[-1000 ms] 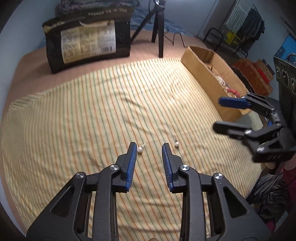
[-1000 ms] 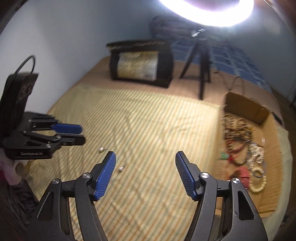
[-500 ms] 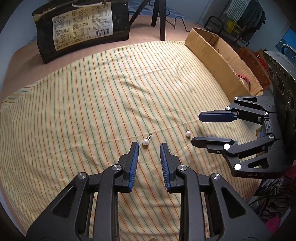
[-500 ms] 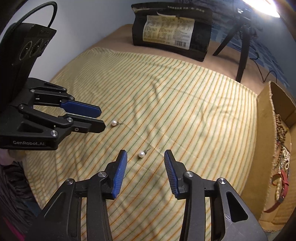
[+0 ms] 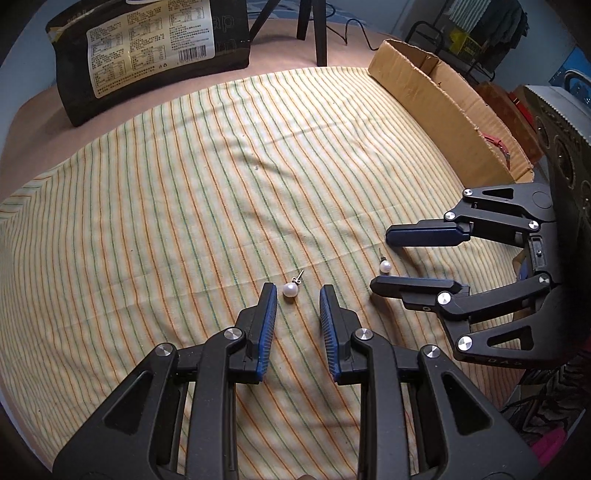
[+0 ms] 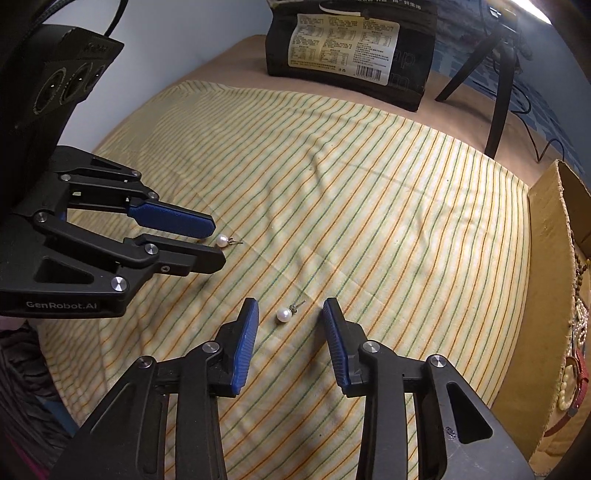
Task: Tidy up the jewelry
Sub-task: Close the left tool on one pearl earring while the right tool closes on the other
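Two pearl stud earrings lie on a yellow striped cloth (image 5: pixel 184 192). One pearl earring (image 5: pixel 290 289) sits just ahead of my left gripper (image 5: pixel 297 292), between its open fingertips; it also shows in the right wrist view (image 6: pixel 222 240). The other pearl earring (image 6: pixel 284 315) lies between the open fingertips of my right gripper (image 6: pixel 290 308); it also shows in the left wrist view (image 5: pixel 385 266), between the right gripper's fingers (image 5: pixel 424 234). Both grippers are low over the cloth and hold nothing.
A cardboard box (image 5: pixel 443 107) with necklaces and bracelets (image 6: pixel 570 373) stands along the cloth's right edge. A black printed bag (image 5: pixel 147 55) and a tripod (image 5: pixel 314 33) stand at the back. The left gripper (image 6: pixel 207 242) shows in the right wrist view.
Both grippers have come down and forward toward the cloth, each closing in on its own earring. The right gripper's jaws have narrowed. The earrings have not moved.
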Demonstrator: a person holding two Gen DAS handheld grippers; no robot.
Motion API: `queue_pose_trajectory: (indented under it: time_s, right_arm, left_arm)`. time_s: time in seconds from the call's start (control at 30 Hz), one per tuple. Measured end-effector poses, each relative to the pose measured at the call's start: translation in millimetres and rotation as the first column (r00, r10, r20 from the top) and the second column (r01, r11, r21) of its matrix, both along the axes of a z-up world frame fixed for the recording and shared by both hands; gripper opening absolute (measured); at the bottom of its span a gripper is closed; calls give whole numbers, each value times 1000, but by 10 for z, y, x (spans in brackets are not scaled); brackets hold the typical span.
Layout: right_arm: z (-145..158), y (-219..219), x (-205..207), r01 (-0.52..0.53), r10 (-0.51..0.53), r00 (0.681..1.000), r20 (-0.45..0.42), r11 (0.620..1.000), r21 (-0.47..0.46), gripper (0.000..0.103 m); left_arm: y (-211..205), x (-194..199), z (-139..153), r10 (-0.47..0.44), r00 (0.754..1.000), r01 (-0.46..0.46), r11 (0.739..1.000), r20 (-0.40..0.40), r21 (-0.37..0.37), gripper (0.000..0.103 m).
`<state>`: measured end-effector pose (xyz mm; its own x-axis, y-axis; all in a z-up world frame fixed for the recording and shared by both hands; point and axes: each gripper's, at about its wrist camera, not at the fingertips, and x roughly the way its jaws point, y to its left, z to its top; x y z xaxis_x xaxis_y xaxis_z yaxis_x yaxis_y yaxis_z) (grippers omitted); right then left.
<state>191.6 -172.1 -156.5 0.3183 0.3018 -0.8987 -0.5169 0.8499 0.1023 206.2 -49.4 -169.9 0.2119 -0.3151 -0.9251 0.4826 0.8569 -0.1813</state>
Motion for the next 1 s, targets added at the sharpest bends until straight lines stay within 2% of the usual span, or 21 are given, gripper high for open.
queue_pose_trajectory:
  time_s: [0.13,0.43,0.5,0.67,1.0]
  right_arm:
    - [-1,24,-11,1,-1,1000,6,1000,-1,30]
    - [-24,126,-56,-21,21,1000,19,999,-36,20]
    - [-26,131,-67,-20,21,999,24,999,-44,17]
    - [-28,119,-82,-19,20,1000,22,999,-42,7]
    - [72,67,-95,-16,17,999,40,1000,-27,6]
  left_arm:
    - [-14,12,-48,-3,1000,3,1000,0,8,23]
    - [-59,46,-105,-12,1000,12,1000,11,23,12]
    - [-68,52,-110,-11,1000,11,1000,15,28,8]
    - [-58,59,-110,-5,1000,5,1000,19,28,7]
    - [48,26,60,34,999,-34,999,41,-1,7]
